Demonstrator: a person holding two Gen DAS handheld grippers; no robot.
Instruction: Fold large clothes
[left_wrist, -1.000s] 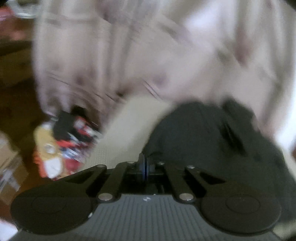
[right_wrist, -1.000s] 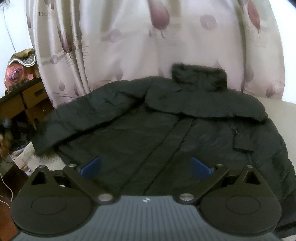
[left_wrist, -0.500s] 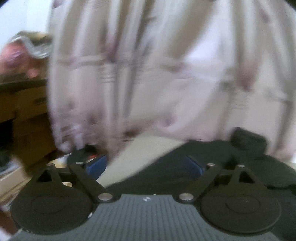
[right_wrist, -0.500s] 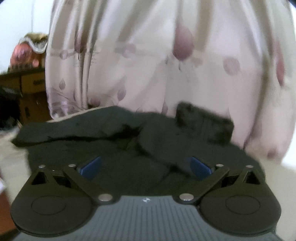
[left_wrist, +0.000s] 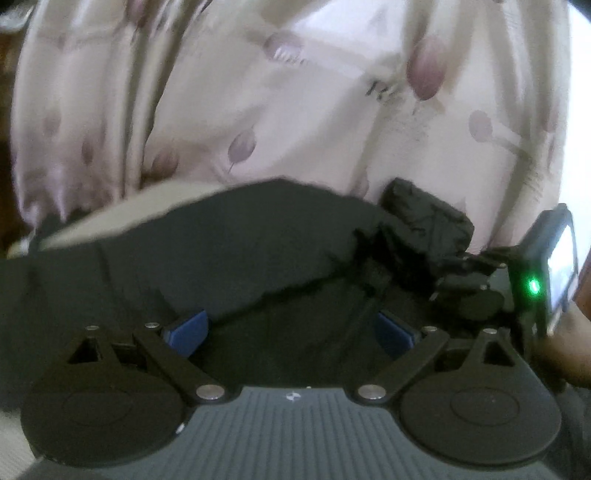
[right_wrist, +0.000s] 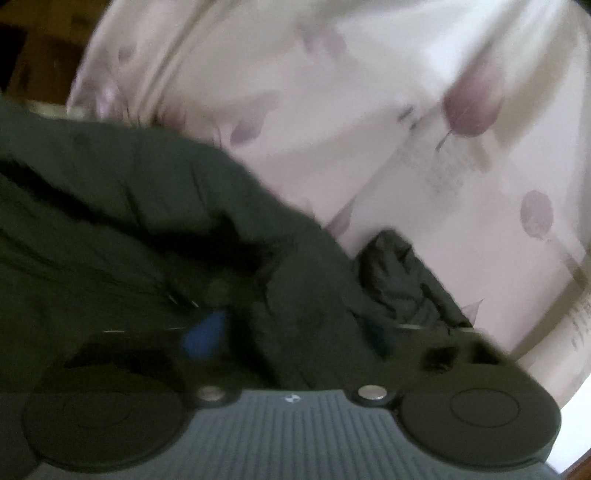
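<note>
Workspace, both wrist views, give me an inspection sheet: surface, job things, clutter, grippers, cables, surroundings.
Surface: pale bed or sofa top, mostly covered.
Job's things: dark padded jacket lying spread, its fuzzy collar at the far edge by the curtain; a fold of it bunches up in the right wrist view.
Clutter: nothing seen.
Grippers: left gripper open above the jacket, nothing between its jaws, which have just been opening. Right gripper has just been closing; jacket fabric fills the gap between its jaws; blur hides a firm grip.
Cables: nothing seen.
Surroundings: pale curtain with mauve leaf print behind; dark wooden furniture at the left edge.
</note>
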